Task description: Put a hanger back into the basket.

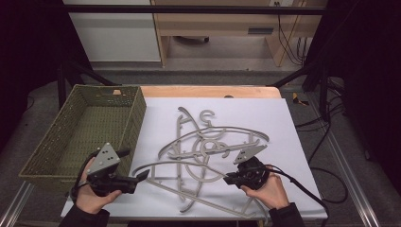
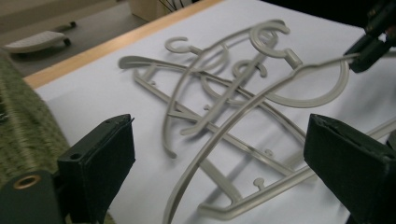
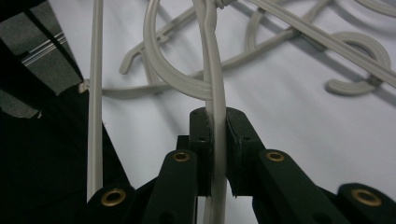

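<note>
The grey plastic clothes hanger [image 3: 215, 93] is being held by one thin arm between the pads of the right gripper [image 3: 215, 123], whose jaws are pressing shut on it from both sides; in the high view this gripper [image 1: 231, 178] is sitting at the near right of the pile, pointing left, with the person's right hand [image 1: 269, 189] wrapped around its body. The held arm is running out ahead of the jaws and crossing over a curved hook of another hanger just beyond the tips. Around it, the tangled heap of matching grey hangers [image 1: 208, 146] is lying on the white sheet [image 1: 283, 123] covering the table, spreading away in front of both grippers. The left gripper [image 1: 142, 177] is hovering at the near left edge of the heap, its jaws standing wide open with nothing between the pads; in the left gripper view a long curved hanger arm [image 2: 224, 140] is lying on the sheet between and beyond its jaws, untouched. To the outer left of the left gripper, the olive green woven basket [image 1: 66, 137] is sitting beside the sheet.
</note>
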